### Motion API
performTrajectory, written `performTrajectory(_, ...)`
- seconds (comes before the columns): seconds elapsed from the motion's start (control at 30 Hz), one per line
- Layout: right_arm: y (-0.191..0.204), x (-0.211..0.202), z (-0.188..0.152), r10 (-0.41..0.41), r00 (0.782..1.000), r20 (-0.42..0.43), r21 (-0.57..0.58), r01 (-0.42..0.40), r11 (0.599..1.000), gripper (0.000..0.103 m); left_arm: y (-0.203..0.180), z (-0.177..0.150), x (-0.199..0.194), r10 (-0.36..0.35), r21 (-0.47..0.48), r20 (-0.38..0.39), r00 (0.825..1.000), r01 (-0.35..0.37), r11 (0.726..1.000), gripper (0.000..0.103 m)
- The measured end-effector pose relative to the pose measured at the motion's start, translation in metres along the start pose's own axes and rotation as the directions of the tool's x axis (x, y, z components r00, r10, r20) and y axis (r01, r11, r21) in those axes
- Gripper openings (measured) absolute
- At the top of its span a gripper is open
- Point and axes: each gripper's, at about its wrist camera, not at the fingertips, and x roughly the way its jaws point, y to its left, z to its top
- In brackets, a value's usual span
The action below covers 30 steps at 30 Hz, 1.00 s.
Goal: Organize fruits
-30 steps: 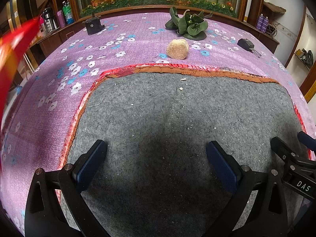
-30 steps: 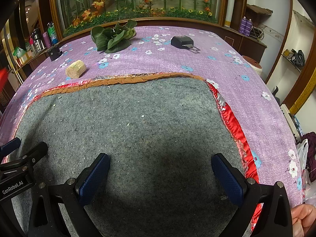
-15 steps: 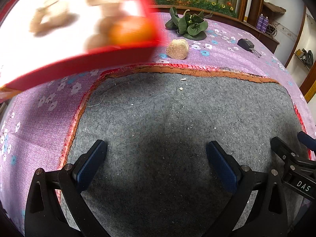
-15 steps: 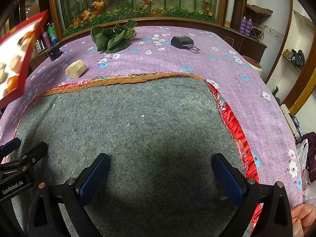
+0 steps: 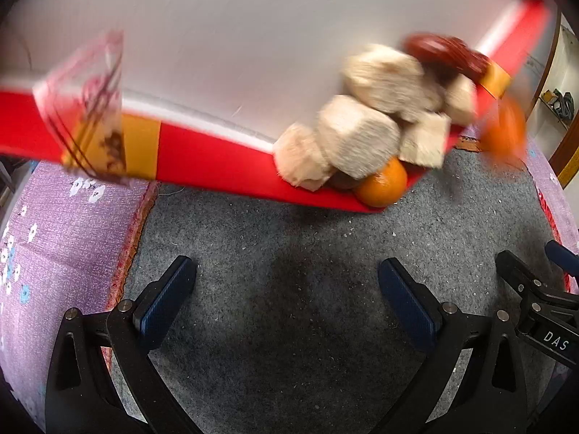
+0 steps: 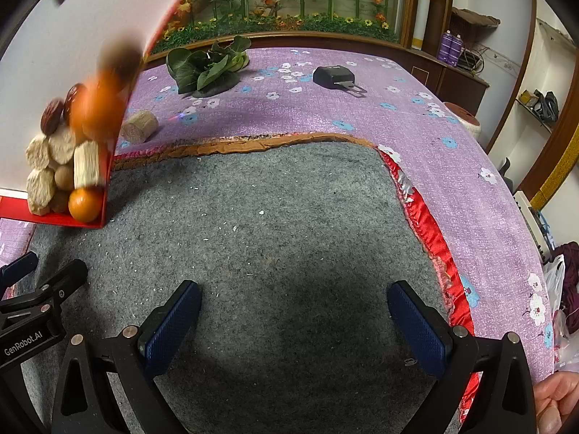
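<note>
the red tray (image 5: 224,177) hangs tilted over the grey mat (image 6: 289,238), its low corner at the mat's far left edge, where the fruit (image 5: 365,137) is piled and one orange (image 5: 504,130) spills out; the left gripper (image 5: 286,293) is nearer than the right gripper (image 6: 293,311), both with jaws apart and empty; half a second ago the tray was higher and further left

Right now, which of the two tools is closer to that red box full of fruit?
The left tool. The red box tips over the mat straight ahead of it, while it lies far off to the left of the right tool. Both tools are open and empty.
</note>
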Motion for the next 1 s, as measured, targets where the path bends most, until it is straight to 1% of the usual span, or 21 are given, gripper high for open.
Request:
performTrajectory(0.43,-0.001,0.001,0.002,0.0,1.0,0.001,0.0,0.0,1.0,0.103,0.011,-0.001,0.004,-0.004,0.0,-0.004,1.0,0.004,1.0,0.103)
performTrajectory(0.47,-0.003,-0.002,-0.003,0.001,1.0,0.001,0.001,-0.001,1.0,0.103,0.01,-0.001,0.003,-0.005,0.0,-0.005,1.0,0.005,1.0,0.103)
performTrajectory(1.0,-0.002,0.0,-0.001,-0.002,1.0,0.0,0.001,0.002,1.0,0.103,0.004,0.0,0.0,-0.012,-0.005,-0.009,1.0,0.012,1.0,0.103)
